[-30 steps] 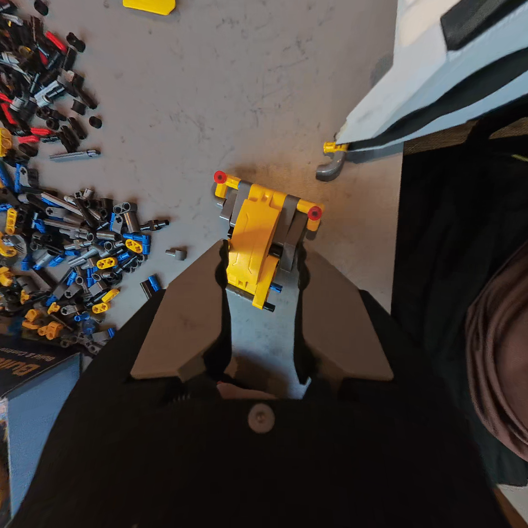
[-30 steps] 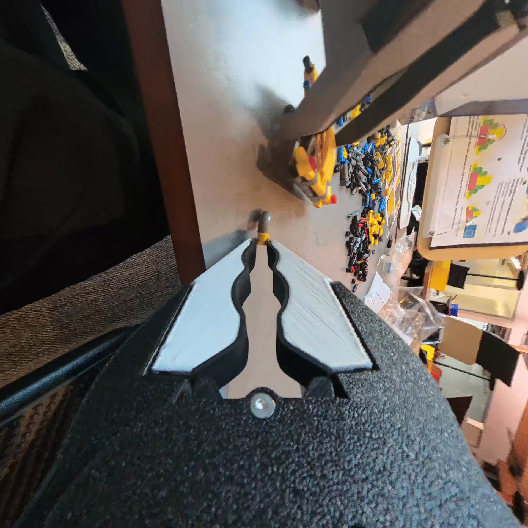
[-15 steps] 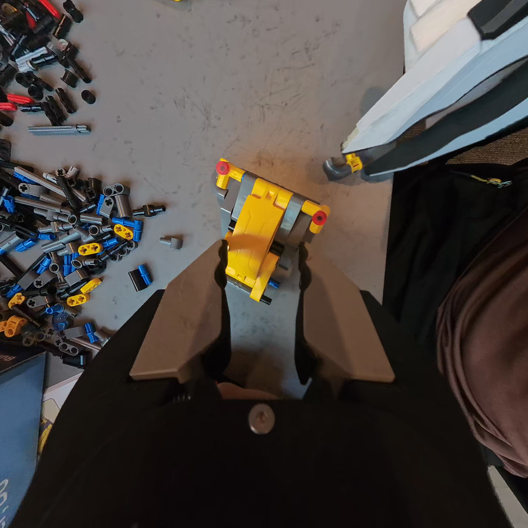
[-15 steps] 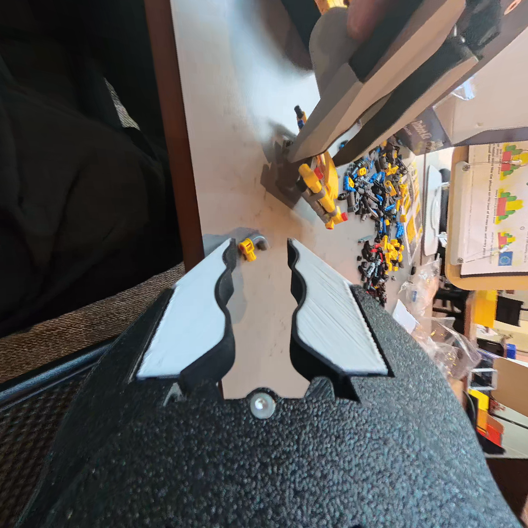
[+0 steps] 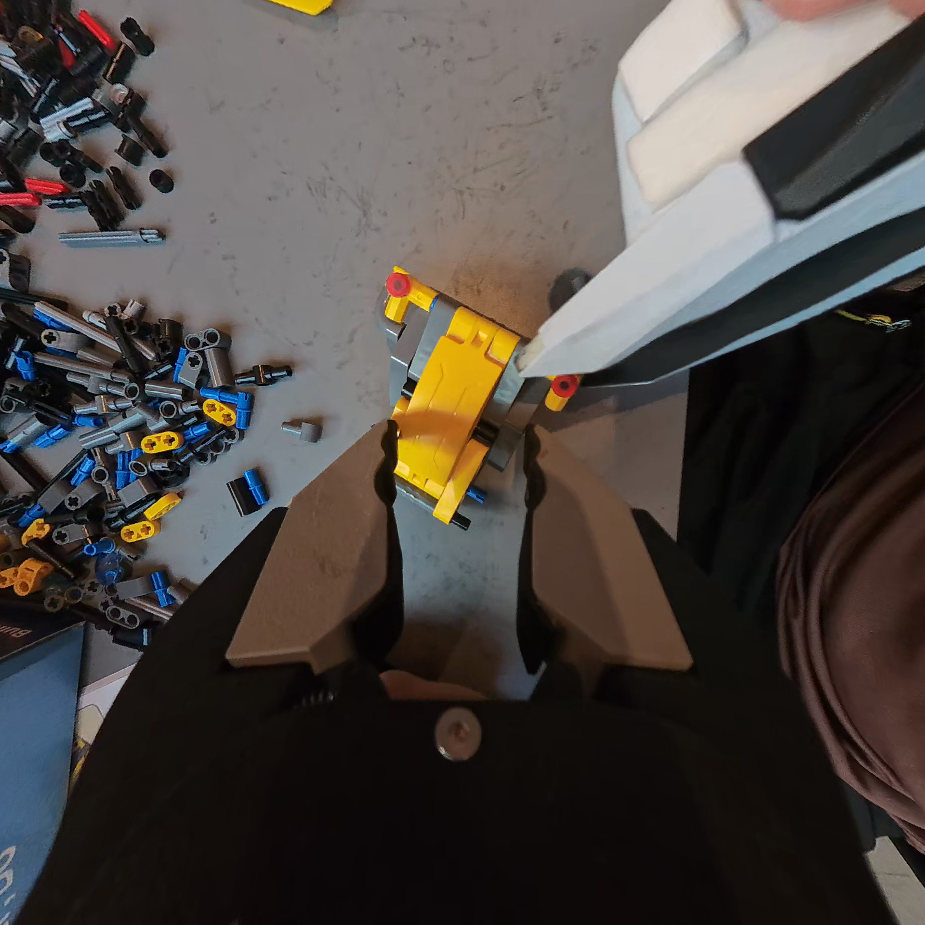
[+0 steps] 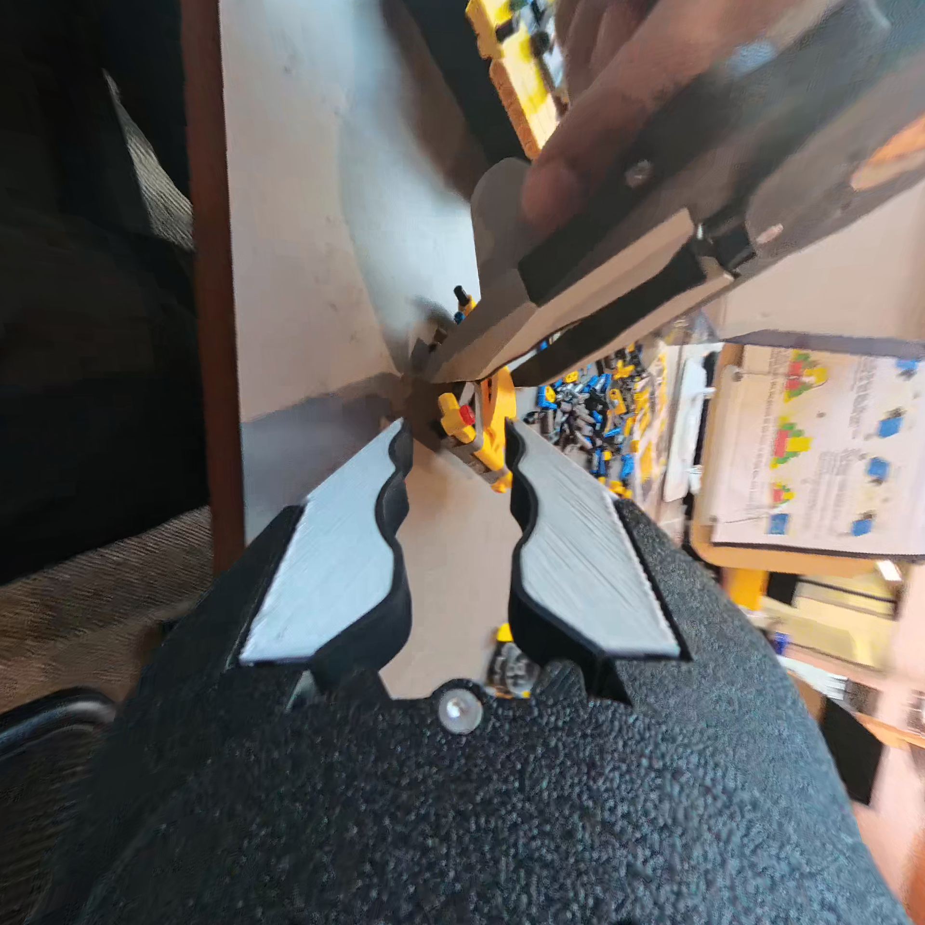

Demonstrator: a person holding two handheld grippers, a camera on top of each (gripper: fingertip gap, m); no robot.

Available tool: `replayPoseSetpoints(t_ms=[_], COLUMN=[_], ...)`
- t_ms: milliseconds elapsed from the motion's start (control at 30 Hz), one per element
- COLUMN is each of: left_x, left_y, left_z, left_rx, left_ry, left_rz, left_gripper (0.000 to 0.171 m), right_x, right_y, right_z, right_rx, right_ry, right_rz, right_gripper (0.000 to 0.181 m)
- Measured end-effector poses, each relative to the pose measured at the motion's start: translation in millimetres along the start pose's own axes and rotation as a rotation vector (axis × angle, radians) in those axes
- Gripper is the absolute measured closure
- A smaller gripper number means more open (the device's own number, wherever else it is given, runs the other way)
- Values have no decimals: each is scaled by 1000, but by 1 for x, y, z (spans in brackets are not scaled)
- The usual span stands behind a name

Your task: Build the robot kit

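A yellow and grey brick model (image 5: 450, 400) with red studs lies on the grey table (image 5: 400, 150). My left gripper (image 5: 458, 435) is shut on its near end, one brown finger on each side. My right gripper (image 6: 456, 430) is open, and its white fingertips (image 5: 530, 358) touch the model's right side. In the right wrist view the model (image 6: 475, 425) sits just beyond and between the open tips. The left gripper's fingers (image 6: 500, 345) come down onto it from the upper right. A small yellow and grey piece (image 6: 505, 645) shows blurred near the base of the right fingers.
A pile of loose black, grey, blue and yellow pieces (image 5: 100, 400) covers the table's left side. A blue box (image 5: 35, 726) lies at the lower left. The table edge (image 5: 678, 475) runs down the right, with a person's dark clothing beyond. An illustrated sheet (image 6: 811, 450) stands further off. My two grippers' fingertips are within a few centimetres of each other.
My right gripper opened, let go of the small grey and yellow piece, and moved in to the model's right side. The left gripper kept its hold on the model.
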State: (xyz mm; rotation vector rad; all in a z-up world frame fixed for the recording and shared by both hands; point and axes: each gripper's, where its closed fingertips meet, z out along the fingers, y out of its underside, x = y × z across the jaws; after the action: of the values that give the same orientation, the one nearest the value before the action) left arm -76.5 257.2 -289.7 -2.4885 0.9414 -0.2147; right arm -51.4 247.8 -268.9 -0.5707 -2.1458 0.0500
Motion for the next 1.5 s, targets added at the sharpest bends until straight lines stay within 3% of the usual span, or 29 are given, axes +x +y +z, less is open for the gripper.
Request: replayPoseSetpoints(t_ms=[167, 300, 500, 633, 733, 967, 1233, 1500], left_x=[-1, -4, -9, -21, -23, -14, 7, 19], left_y=[1, 5, -2, -12, -20, -30, -32, -21], left_z=[-1, -2, -10, -9, -15, -44, -63, -47], left_rx=[27, 56, 117, 179, 234, 292, 386, 283], left_ry=[-8, -76, -409, -629, -717, -740, -692, -488], left_rz=[2, 0, 138, 195, 208, 149, 73, 68], left_gripper=[123, 122, 115, 128, 138, 151, 153, 153], right_x=[1, 6, 26, 33, 37, 52, 50, 34], right_y=[-1, -4, -9, -11, -9, -18, -32, -23], right_z=[14, 15, 6, 4, 1, -18, -37, -23], right_rx=[-49, -17, 61, 75, 79, 200, 435, 399], right_ry=[65, 117, 133, 124, 134, 146, -19, -115], right_rz=[-166, -106, 45, 59, 81, 215, 498, 521], right_gripper=[161, 161, 162, 161, 161, 160, 165, 150])
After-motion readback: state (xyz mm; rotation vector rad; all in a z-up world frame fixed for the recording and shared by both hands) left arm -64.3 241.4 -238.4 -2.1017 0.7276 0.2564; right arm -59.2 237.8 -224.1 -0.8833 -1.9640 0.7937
